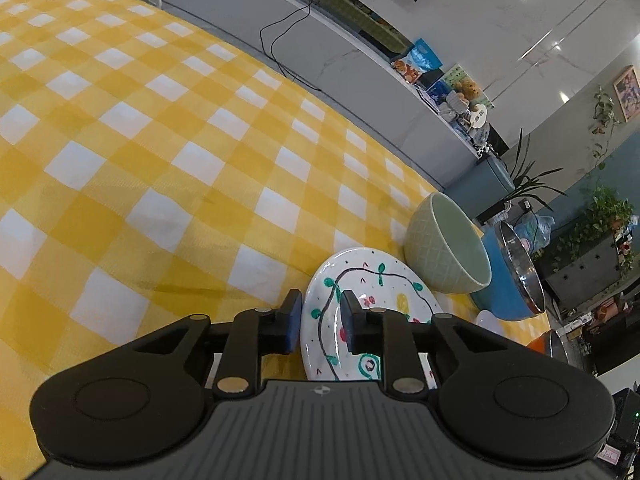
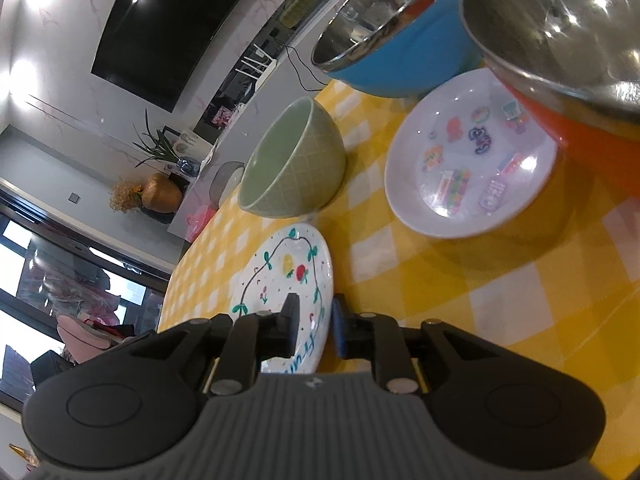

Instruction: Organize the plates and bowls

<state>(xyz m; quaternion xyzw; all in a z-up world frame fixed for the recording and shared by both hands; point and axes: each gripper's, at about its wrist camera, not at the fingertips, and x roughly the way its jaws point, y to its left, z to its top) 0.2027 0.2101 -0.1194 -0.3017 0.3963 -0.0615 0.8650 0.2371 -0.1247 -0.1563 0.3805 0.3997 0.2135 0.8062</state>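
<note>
We are working white round ceramic plate with painted vine and fruit point(image 1: 372, 312), its rim sitting between fingers of both tools. Left gripper point(image 1: 320, 322) is straddling rim, jaws parted, pads apart from it. Right gripper point(image 2: 316, 326) is bracketing opposite rim; contact we cannot tell. Next: we judge firm pinch needed before lifting. Beyond tips: pale green quilted ceramic bowl point(image 2: 296, 160), white sticker plate point(image 2: 472, 160), blue steel-lined bowl point(image 2: 400, 36), orange steel-lined bowl point(image 2: 592, 136). Yellow checked tablecloth point(image 1: 160, 160); farther off, grey sideboard point(image 1: 340, 52), plants.

White marble wall point(image 2: 60, 40) bears a dark television point(image 2: 176, 28); potted plants point(image 1: 600, 216) nearby.
</note>
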